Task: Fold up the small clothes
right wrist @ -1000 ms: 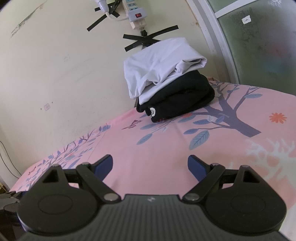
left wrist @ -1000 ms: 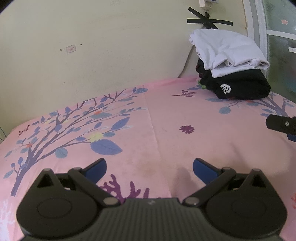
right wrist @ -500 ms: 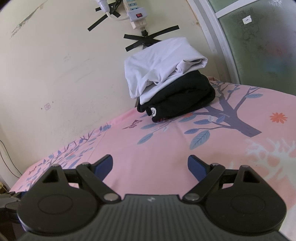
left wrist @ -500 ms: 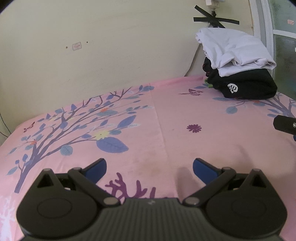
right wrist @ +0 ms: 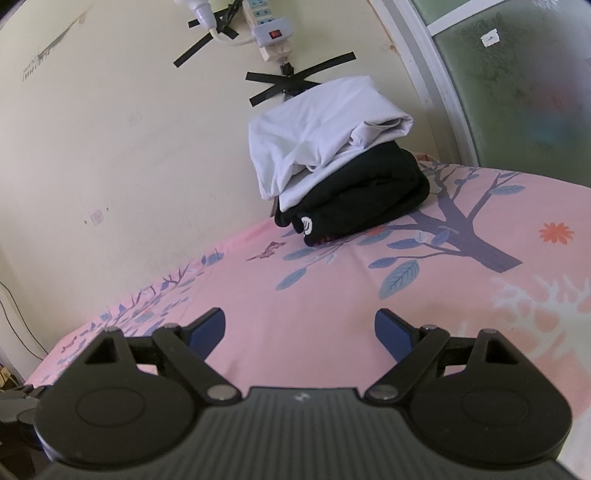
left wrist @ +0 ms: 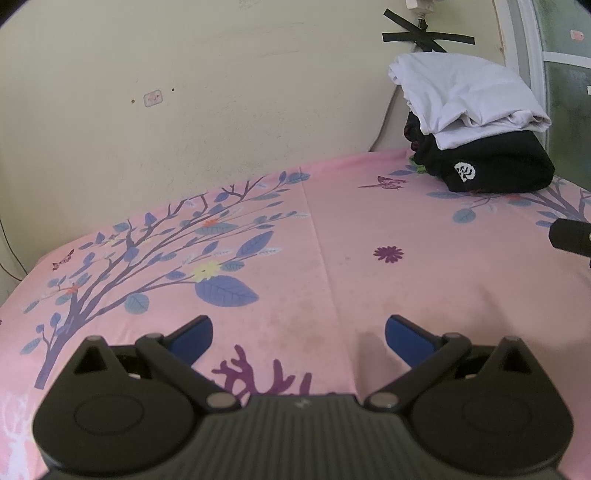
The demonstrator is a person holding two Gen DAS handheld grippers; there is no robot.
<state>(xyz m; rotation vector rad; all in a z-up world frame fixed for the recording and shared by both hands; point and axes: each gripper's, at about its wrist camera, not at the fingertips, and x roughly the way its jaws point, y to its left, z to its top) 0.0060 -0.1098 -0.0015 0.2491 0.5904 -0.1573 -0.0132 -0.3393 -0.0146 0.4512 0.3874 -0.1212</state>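
Note:
A stack of folded clothes sits at the far right corner of the bed against the wall: a white garment (left wrist: 465, 92) (right wrist: 317, 133) on top of a black garment (left wrist: 495, 166) (right wrist: 362, 199) with a small white logo. My left gripper (left wrist: 298, 332) is open and empty, low over the pink sheet (left wrist: 332, 236), well short of the stack. My right gripper (right wrist: 299, 328) is open and empty, also over the sheet (right wrist: 332, 288), facing the stack from some distance. A black part of the right gripper (left wrist: 570, 236) shows at the right edge of the left wrist view.
The bed is covered by a pink sheet with blue tree and leaf prints. A cream wall (left wrist: 221, 92) runs behind it, with a taped power strip (right wrist: 269, 29) and cable above the stack. A frosted window (right wrist: 517, 81) stands at the right.
The left wrist view has shifted slightly, so the stack sits a little further right and higher. The right gripper has barely moved. Both stay open.

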